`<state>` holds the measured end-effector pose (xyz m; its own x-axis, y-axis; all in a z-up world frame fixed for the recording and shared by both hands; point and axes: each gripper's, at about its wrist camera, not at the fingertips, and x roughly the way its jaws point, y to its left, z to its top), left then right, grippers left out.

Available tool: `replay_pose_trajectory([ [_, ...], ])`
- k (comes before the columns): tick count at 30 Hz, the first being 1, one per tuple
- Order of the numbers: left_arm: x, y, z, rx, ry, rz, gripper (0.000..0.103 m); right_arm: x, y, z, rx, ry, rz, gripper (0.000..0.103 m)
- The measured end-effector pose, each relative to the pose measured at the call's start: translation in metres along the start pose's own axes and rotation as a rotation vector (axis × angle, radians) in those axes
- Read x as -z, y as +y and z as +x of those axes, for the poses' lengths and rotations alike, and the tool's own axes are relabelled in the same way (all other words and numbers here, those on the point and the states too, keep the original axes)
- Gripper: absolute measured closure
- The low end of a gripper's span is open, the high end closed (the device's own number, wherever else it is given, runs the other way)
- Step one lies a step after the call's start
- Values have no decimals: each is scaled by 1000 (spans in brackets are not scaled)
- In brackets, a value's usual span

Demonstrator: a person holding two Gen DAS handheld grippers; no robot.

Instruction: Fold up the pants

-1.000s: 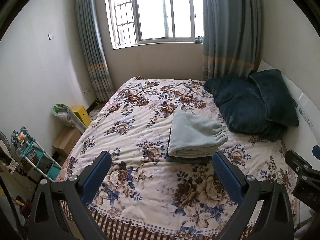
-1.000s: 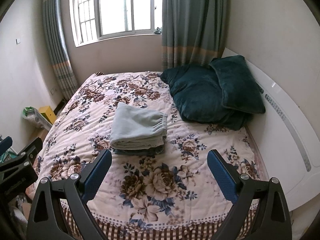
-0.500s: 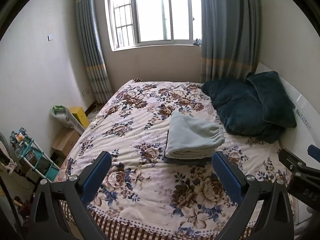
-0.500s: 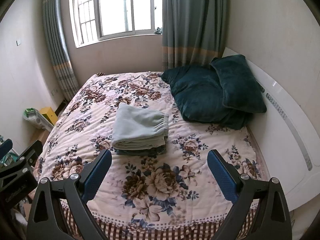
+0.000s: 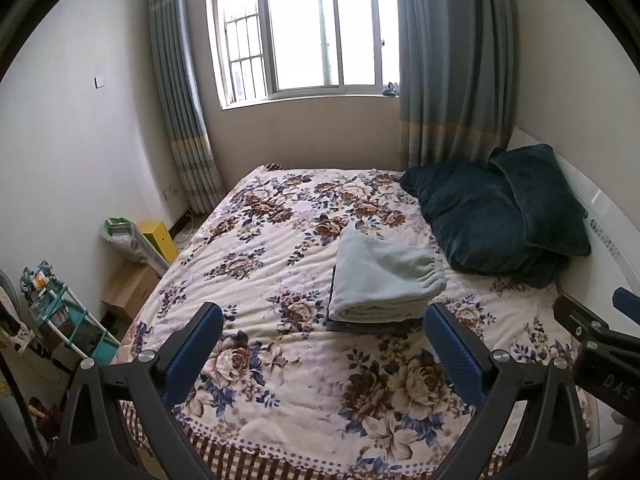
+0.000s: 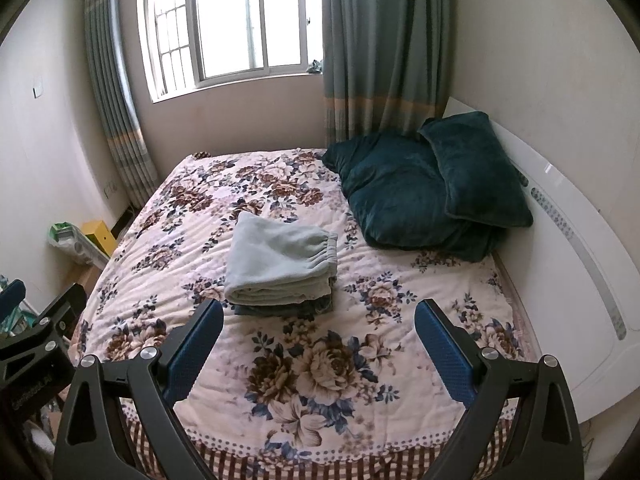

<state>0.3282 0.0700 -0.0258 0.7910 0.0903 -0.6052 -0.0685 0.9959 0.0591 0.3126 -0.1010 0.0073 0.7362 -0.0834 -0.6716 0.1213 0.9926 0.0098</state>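
Pale green pants (image 5: 380,280) (image 6: 280,262) lie folded in a neat stack on the floral bedspread (image 5: 280,248) (image 6: 280,360), on top of a darker folded garment (image 5: 372,326) (image 6: 280,309). My left gripper (image 5: 322,320) is open, held above the near part of the bed, short of the stack and apart from it. My right gripper (image 6: 318,316) is open too, hovering over the foot of the bed with nothing between its fingers. Each gripper's body shows at the edge of the other's view.
Two dark teal pillows (image 5: 500,220) (image 6: 432,188) lean on the white headboard (image 6: 568,240) at the right. Window and curtains (image 5: 452,60) are behind the bed. Left of the bed stand a cardboard box (image 5: 128,292), a yellow box (image 5: 160,236) and a teal rack (image 5: 64,320).
Both grippers have tilted up and drawn back slightly, so the bed and stack sit a little lower in view. The folded pants have not moved.
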Motion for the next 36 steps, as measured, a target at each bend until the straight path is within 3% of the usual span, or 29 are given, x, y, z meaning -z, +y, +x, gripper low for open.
replay_pose_trajectory([
  [36, -1, 0, -9, 1, -23, 0, 0, -8, -1, -7, 10, -29, 0, 3],
])
